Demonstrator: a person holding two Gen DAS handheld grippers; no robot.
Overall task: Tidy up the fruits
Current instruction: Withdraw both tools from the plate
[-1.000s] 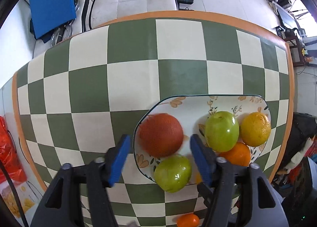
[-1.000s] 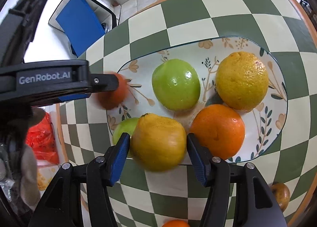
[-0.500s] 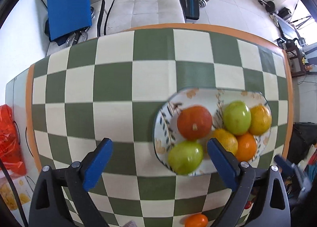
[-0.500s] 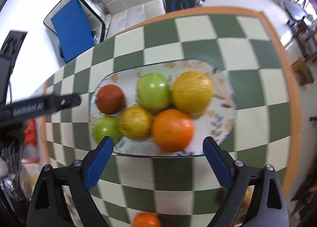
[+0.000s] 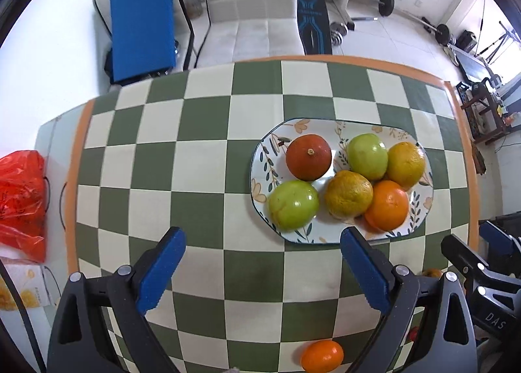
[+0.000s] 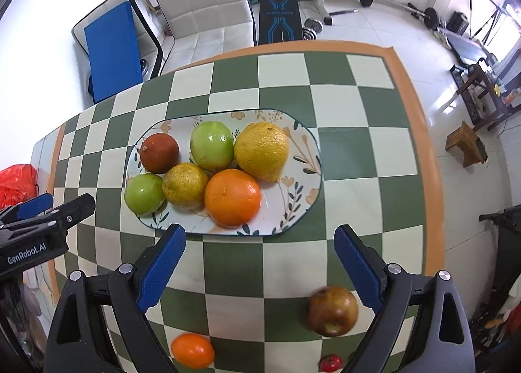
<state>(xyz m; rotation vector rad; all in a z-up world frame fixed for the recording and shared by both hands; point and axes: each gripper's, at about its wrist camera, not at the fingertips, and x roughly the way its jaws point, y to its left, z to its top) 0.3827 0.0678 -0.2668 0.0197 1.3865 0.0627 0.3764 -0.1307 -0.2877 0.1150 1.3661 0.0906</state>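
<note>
Fruits left on the counter (image 6: 234, 262): brown apple (image 6: 332, 311) lies beside my empty, spread right gripper (image 6: 259, 270), nearer than my equally spread left gripper (image 5: 262, 273).

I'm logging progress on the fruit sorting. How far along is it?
Mostly done: six fruits sit on the floral plate, among them two green apples and a bright orange. Nothing is in hand: the left gripper and right gripper both have open, empty jaws. Left on the cloth: a small orange, a brown apple and a tiny red fruit.
</note>
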